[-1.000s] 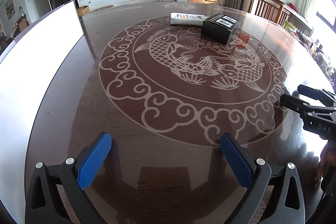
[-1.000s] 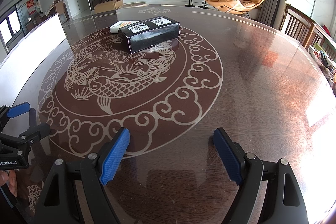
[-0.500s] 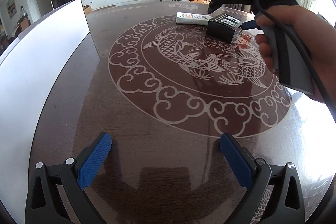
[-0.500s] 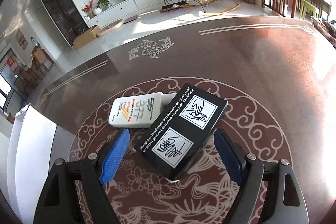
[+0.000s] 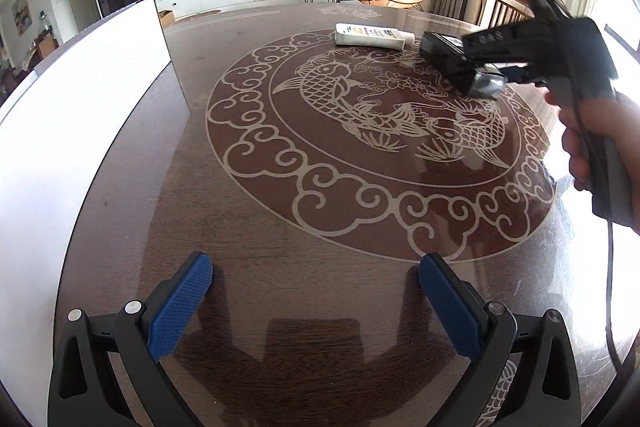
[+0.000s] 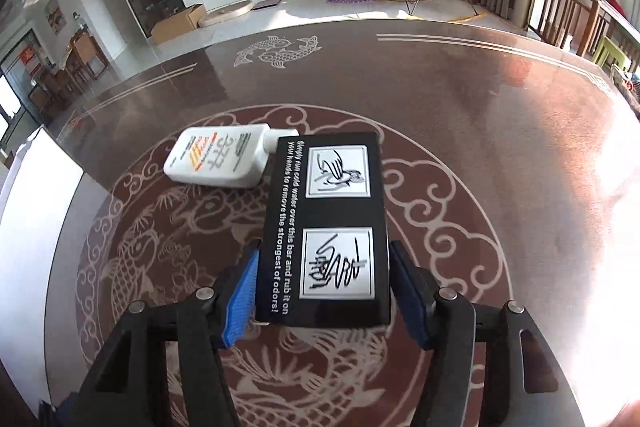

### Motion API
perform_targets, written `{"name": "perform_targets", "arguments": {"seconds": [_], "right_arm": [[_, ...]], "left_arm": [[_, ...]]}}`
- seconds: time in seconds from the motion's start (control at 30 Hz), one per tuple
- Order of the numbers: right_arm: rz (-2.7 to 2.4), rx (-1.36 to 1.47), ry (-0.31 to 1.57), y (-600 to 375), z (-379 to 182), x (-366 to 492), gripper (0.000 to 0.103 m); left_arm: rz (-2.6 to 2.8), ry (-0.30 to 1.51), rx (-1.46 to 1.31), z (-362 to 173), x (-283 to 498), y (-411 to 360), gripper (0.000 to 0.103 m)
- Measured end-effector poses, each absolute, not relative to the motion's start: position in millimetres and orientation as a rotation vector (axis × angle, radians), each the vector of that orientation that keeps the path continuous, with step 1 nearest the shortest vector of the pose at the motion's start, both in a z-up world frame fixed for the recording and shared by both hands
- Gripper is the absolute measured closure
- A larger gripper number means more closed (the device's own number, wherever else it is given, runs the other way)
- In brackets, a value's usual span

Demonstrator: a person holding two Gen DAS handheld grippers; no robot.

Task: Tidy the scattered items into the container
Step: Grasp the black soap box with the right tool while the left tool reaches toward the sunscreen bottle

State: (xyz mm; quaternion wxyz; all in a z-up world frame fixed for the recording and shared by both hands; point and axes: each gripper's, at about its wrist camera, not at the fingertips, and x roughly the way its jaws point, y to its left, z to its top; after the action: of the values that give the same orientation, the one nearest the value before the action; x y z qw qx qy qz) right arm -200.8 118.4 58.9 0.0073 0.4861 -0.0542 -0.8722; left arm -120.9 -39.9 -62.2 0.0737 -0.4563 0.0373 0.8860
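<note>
We see the black box (image 6: pixel 326 227) at the centre of the right wrist view, lying flat on the bench (image 6: pixel 500 115) over the fish inlay. Our right tongs (image 6: pixel 324 287) are closing on its near end, blue pads against both long sides. The white bottle (image 6: pixel 220 161) touches its upper-left corner. Our left tongs (image 5: pixel 316 307) stand wide open, holding nothing, beside the white container (image 5: pixel 80 115) at left.
</note>
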Motion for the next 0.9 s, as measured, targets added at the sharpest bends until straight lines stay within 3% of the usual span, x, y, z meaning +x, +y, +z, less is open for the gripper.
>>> {"name": "perform_targets", "arguments": {"seconds": [0.17,0.37,0.67,0.9], "right_arm": [[-2.677,1.485,0.099,144.7,51.1,-117.7,0.043],[-2.722,1.418,0.067,176.2,47.9,-64.0,0.042],[-2.77,1.351,0.014,180.0,50.9,-69.1,0.04],[-2.772,1.355,0.031,177.4,51.5,-71.2,0.039]], "left_arm": [[2.368,0.325,-1.271,-61.6,-146.6,-14.1,0.0],[2.05,0.524,-1.163,-58.7,-225.2,23.3,0.0],[1.888,0.655,-1.148,-56.0,-353.0,53.4,0.0],[1.875,0.829,-1.019,-47.9,-390.2,86.0,0.0]]}}
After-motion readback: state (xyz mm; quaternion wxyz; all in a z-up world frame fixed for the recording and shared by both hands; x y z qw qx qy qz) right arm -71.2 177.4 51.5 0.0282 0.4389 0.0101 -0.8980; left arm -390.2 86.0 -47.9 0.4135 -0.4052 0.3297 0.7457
